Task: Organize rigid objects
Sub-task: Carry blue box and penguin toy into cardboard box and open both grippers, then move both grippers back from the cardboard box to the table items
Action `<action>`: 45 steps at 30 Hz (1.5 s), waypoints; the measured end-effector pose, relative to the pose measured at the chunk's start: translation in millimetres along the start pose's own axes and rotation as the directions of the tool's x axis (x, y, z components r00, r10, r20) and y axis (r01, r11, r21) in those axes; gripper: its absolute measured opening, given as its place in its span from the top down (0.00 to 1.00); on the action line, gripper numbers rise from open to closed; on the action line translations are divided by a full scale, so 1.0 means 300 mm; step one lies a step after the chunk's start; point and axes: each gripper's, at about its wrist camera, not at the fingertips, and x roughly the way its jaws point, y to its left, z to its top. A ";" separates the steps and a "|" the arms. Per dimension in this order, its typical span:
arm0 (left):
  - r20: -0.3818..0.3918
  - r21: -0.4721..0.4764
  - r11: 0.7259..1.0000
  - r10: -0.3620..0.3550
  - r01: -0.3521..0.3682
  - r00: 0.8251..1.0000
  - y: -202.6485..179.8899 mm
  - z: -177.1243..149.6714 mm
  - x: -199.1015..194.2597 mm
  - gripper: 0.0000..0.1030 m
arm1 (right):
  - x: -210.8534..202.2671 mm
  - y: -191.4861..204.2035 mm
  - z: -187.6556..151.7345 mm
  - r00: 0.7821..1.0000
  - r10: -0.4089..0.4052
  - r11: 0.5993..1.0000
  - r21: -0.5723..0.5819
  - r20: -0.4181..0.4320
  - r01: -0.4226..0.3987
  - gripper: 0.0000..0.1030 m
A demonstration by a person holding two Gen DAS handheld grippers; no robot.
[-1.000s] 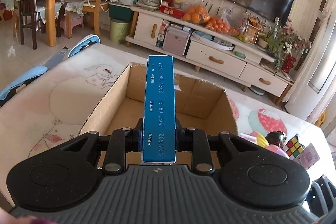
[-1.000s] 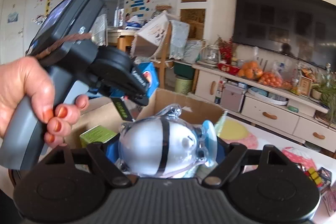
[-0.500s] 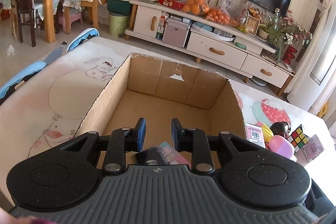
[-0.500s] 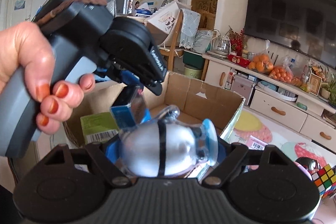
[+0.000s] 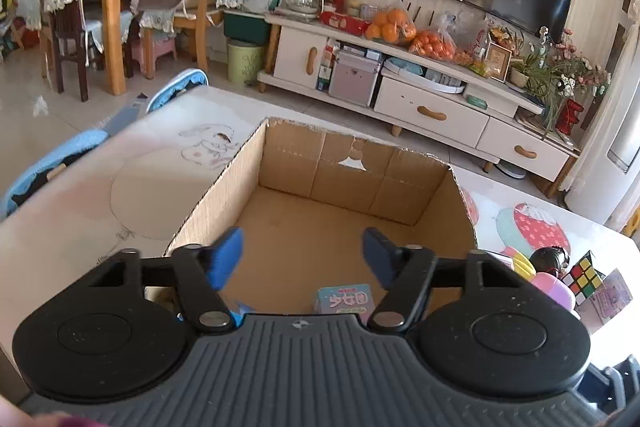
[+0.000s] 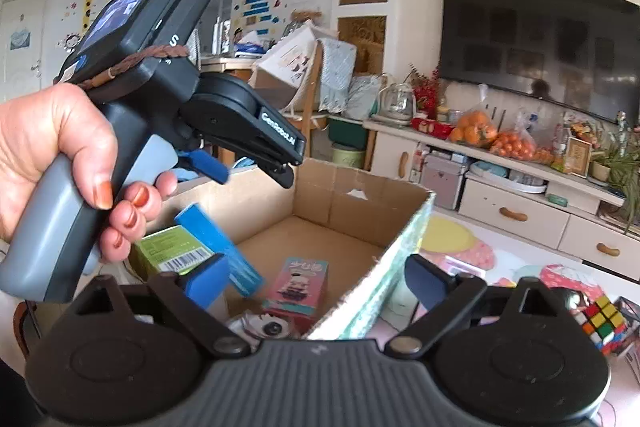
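Left wrist view: the left gripper (image 5: 302,253) is hovering over the near end of the cardboard box (image 5: 352,163), its blue-padded fingers (image 5: 226,253) spread wide and gripping nothing.
Box contents, left view: a pink carton (image 5: 346,299) is lying on the box floor just below the gripper's front edge; the far half of the floor is showing bare cardboard.
Right wrist view: the right gripper (image 6: 316,279) is sitting over the box's near right wall (image 6: 384,267), fingers released and holding nothing.
Left hand: the left hand (image 6: 60,155), nails painted orange, is wrapping the grey handle of the left gripper, which is tilting down toward the box.
Blue box: a long blue box (image 6: 220,245) is lying slanted inside the box, below the left gripper's tip, blurred, leaning against a green carton (image 6: 172,253).
Other contents: the pink carton (image 6: 298,283) is standing near the middle; a silver toy (image 6: 260,327) is peeking out at the right gripper's front edge.
Outside the box: a Rubik's cube (image 6: 602,319) is resting on the patterned tabletop (image 5: 100,187) to the right, well apart from the box.
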 end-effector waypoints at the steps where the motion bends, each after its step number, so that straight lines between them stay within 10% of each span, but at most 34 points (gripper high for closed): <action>1: 0.004 0.006 1.000 0.000 0.000 1.000 -0.002 -0.001 -0.002 0.13 | -0.007 -0.001 -0.005 1.000 -0.009 1.000 -0.001 0.006 0.009 0.08; 45: 0.005 0.206 0.974 -0.096 0.092 0.995 -0.021 -0.031 -0.019 0.00 | -0.108 -0.265 -0.159 0.983 -0.179 0.972 0.147 -0.041 0.183 0.01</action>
